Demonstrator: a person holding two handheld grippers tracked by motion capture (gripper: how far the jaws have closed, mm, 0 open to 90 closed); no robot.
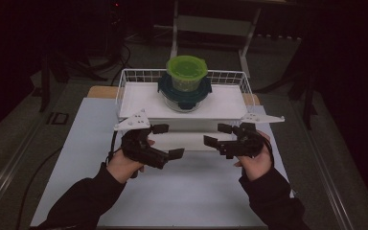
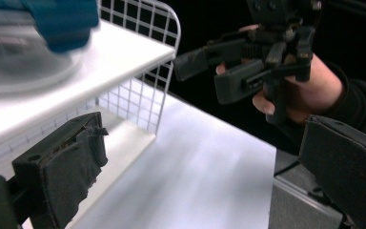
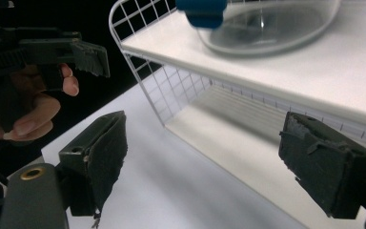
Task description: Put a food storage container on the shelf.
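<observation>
A white wire shelf (image 1: 139, 93) stands at the back of the white table top (image 1: 191, 191). On its upper board sits a glass bowl (image 1: 182, 103) with a blue lid (image 1: 165, 88), and a green-lidded tub (image 1: 187, 69) is stacked on top. My left gripper (image 1: 168, 141) is open in front of the shelf's left half and holds nothing. My right gripper (image 1: 217, 134) is open in front of the right half, also with nothing in it. The left gripper view looks past my open left gripper (image 2: 200, 176) at the shelf's edge (image 2: 124, 52), the blue lid (image 2: 62, 19) and the right gripper (image 2: 238, 67). In the right gripper view, my open right gripper (image 3: 212, 160) faces the shelf's lower level (image 3: 228, 129), with the glass bowl (image 3: 267, 28) above.
The table top ends close on both sides, with dark floor beyond. A pale metal stand (image 1: 211, 24) rises behind the shelf. Cables (image 1: 33, 177) trail over the floor at the left. Free table surface lies between my hands and the front edge.
</observation>
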